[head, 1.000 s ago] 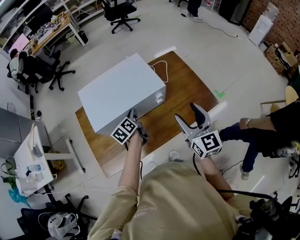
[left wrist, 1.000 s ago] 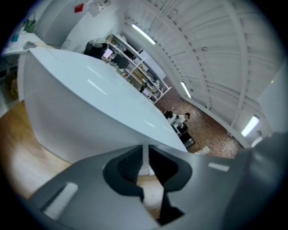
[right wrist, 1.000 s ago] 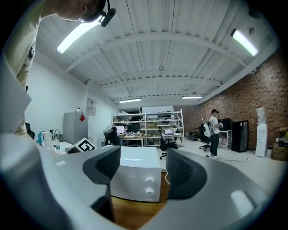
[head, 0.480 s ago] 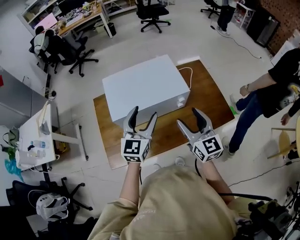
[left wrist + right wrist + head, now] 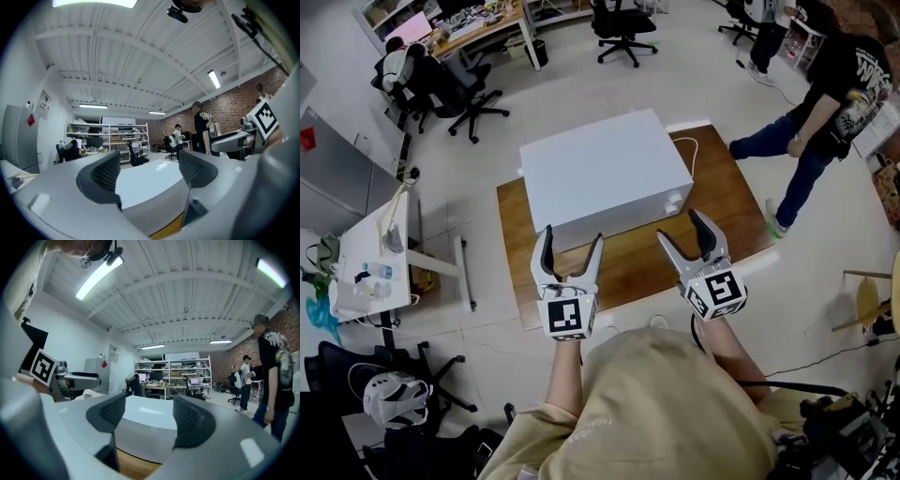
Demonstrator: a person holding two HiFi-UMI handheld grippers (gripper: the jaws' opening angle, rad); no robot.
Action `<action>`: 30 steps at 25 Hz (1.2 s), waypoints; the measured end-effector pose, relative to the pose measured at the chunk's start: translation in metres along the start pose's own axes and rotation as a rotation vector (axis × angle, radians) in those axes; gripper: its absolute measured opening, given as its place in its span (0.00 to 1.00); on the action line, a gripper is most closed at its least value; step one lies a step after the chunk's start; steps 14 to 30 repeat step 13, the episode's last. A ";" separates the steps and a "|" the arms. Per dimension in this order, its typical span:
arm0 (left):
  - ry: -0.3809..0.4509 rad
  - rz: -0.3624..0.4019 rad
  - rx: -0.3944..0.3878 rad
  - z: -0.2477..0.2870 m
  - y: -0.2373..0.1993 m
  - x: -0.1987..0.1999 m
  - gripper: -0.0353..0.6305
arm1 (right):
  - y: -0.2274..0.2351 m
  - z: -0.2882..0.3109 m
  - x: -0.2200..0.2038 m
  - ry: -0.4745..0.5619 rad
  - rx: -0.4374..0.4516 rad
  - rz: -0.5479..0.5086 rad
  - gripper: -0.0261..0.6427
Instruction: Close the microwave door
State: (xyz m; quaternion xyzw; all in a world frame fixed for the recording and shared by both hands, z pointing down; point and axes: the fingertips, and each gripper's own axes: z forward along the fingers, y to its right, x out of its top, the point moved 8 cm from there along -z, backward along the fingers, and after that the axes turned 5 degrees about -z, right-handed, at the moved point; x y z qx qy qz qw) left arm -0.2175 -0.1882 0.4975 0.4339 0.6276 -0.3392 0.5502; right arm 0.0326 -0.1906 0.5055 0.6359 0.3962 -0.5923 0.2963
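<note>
The white microwave [image 5: 605, 173] stands on a low wooden platform [image 5: 727, 211]. Its front faces me and looks flush, with no door standing out. My left gripper [image 5: 572, 239] hangs in front of it, clear of the casing, its jaws opening with nothing between them. My right gripper [image 5: 679, 228] is beside it at the same height, open and empty. The left gripper view shows the microwave [image 5: 145, 187] past the left gripper [image 5: 150, 169]. In the right gripper view the microwave [image 5: 145, 425] lies beyond the right gripper [image 5: 147, 414].
A person [image 5: 825, 75] walks at the back right, near the platform's corner. A white cable [image 5: 692, 150] runs from the microwave's back. A small white table [image 5: 370, 262] stands at the left. Office chairs [image 5: 441, 89] and desks line the back.
My left gripper came away from the microwave's front, rose, rolled upright and opened. The right gripper shifted slightly. The person at the right walked towards the back.
</note>
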 end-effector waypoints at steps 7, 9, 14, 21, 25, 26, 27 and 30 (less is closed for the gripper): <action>0.008 -0.009 0.013 -0.002 -0.002 0.008 0.61 | -0.006 0.006 0.011 0.015 0.000 -0.016 0.49; -0.002 -0.018 0.013 -0.008 -0.001 0.008 0.61 | -0.010 0.003 0.013 0.013 -0.004 -0.016 0.49; -0.010 -0.055 0.034 -0.020 0.014 0.003 0.61 | -0.006 -0.012 0.014 -0.007 0.008 -0.023 0.49; -0.010 -0.055 0.034 -0.020 0.014 0.003 0.61 | -0.006 -0.012 0.014 -0.007 0.008 -0.023 0.49; -0.010 -0.055 0.034 -0.020 0.014 0.003 0.61 | -0.006 -0.012 0.014 -0.007 0.008 -0.023 0.49; -0.010 -0.055 0.034 -0.020 0.014 0.003 0.61 | -0.006 -0.012 0.014 -0.007 0.008 -0.023 0.49; -0.010 -0.055 0.034 -0.020 0.014 0.003 0.61 | -0.006 -0.012 0.014 -0.007 0.008 -0.023 0.49; -0.010 -0.055 0.034 -0.020 0.014 0.003 0.61 | -0.006 -0.012 0.014 -0.007 0.008 -0.023 0.49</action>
